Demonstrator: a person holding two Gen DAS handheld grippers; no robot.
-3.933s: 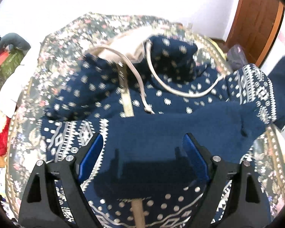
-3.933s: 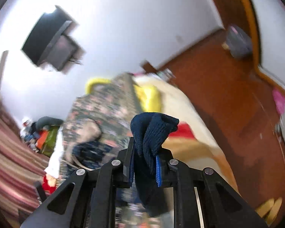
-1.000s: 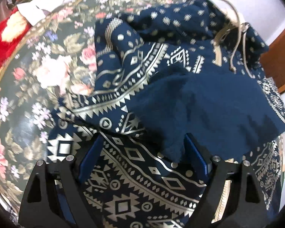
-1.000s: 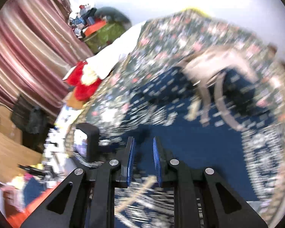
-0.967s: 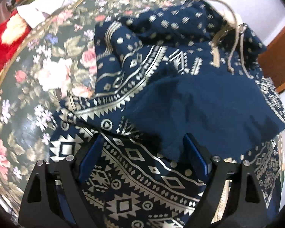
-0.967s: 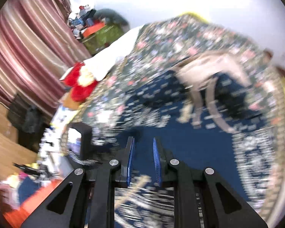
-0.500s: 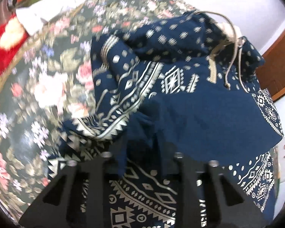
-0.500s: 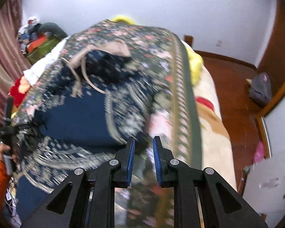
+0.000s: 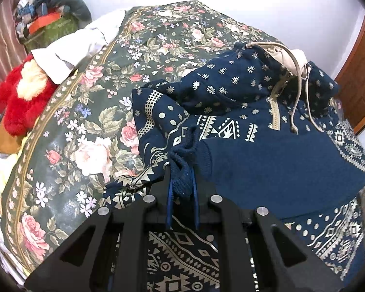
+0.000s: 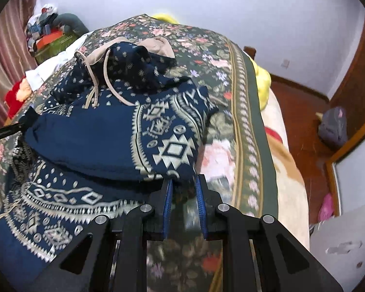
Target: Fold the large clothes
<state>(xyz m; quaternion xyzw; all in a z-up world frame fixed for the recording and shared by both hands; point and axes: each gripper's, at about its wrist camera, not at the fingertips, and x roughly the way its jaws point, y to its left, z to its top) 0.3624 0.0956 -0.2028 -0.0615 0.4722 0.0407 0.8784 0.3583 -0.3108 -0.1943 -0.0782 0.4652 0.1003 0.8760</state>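
I see left gripper (image 9: 181, 182) clenched on hoodie (image 9: 267, 160) cuff | right gripper (image 10: 183, 191) nearly closed, empty, at folded sleeve edge

Your hoodie (image 9: 279, 165) is matt navy knit with a ribbed cuff (image 9: 182, 168) and slightly shiny printed patterns. Bedspread (image 9: 85, 126) looks like smooth floral cloth, grippers (image 10: 183, 189) matt black plastic with metal screws.

Black angular plastic frames studded with round silver screws are seen on the left gripper (image 9: 181, 189) and right gripper (image 10: 184, 189), each fitted with ribbed blue finger pads (image 10: 168, 200).
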